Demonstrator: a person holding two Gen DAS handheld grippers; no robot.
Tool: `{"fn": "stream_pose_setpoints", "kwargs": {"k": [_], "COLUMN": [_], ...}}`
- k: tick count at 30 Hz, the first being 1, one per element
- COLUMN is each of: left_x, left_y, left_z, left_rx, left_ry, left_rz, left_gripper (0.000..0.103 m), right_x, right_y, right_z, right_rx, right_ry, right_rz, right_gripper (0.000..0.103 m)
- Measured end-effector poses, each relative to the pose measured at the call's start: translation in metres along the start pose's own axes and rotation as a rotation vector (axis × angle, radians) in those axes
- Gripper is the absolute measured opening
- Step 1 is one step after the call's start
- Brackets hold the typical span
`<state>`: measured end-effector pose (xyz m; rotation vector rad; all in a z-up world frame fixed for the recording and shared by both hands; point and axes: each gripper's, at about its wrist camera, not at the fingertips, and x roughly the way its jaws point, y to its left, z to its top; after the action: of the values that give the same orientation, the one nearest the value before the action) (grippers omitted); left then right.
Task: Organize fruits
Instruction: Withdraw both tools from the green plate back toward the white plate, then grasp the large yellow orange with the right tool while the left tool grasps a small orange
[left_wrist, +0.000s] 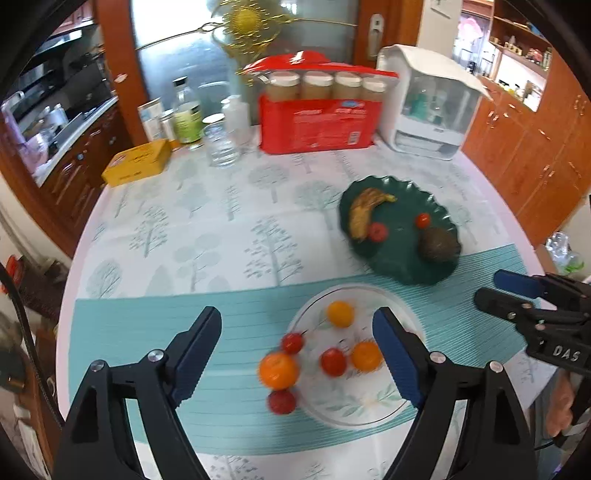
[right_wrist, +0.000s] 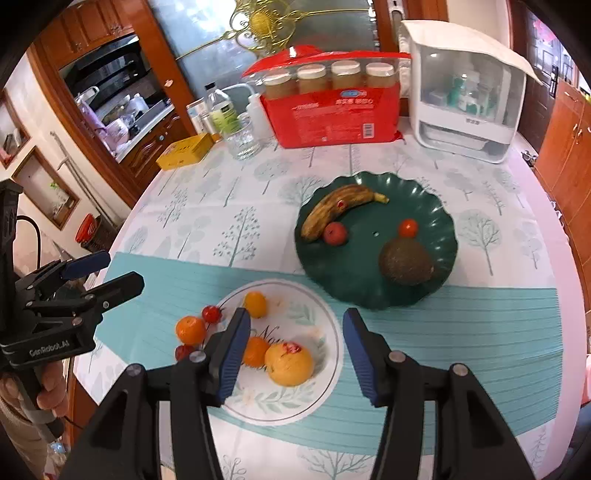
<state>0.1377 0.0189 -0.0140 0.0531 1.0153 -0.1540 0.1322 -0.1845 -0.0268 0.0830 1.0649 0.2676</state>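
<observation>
Showing only in the right wrist view, a big orange (right_wrist: 289, 363) between the open, empty right hand-held gripper (right_wrist: 291, 354)

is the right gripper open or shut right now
Open. The right gripper has its blue pads spread apart over the white floral plate, with nothing pinched between them.
</observation>
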Motion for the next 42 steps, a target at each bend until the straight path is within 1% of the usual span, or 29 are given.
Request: {"fn": "stream_pose_setpoints", "kwargs": {"k": [4, 9, 17, 23, 28, 35, 38, 42], "left_x": [0.006, 0.022, 0.059, 0.085, 0.104, 0.126, 0.134, 0.143], "left_y": [0.015, 0.026, 0.035, 0.039, 0.038, 0.037, 0.038, 0.037], "left_z": [-0.022, -0.047, -0.073, -0.080, -0.080, -0.076, -0.075, -0.075], "left_rx": [-0.029, -0.064, -0.117, -0.144, -0.144, -0.138, -0.139, -0.128], "left_ry": [0.024, 0.065, 0.136, 0.179, 0.205, 0.241, 0.260, 0.281], "left_rz": [0.011, 0.017, 0.013, 0.009, -0.002, -0.025, -0.040, -0.057], "left_gripper": [0.083, 0.083, 0.083, 0.083, 0.083, 0.083, 0.080, 0.072], "right_x": [0.009, 0.030, 0.066, 0.090, 0.107, 0.122, 0.126, 0.130], "right_y": [0.005, 0.004, -0.003, -0.006, -0.001, 0.003, 0.005, 0.005], "right_z": [-0.010, -0.024, -0.047, -0.056, -0.063, -0.065, -0.063, -0.061], "right_rx": [-0.005, 0.006, 0.044, 0.063, 0.037, 0.011, -0.001, -0.013], "right_ry": [0.022, 0.069, 0.145, 0.190, 0.232, 0.261, 0.259, 0.253], "right_rz": [0.009, 0.004, -0.012, 0.000, 0.003, 0.000, -0.006, -0.017], "right_gripper": [0.053, 0.053, 0.053, 0.053, 0.053, 0.053, 0.053, 0.053]}}
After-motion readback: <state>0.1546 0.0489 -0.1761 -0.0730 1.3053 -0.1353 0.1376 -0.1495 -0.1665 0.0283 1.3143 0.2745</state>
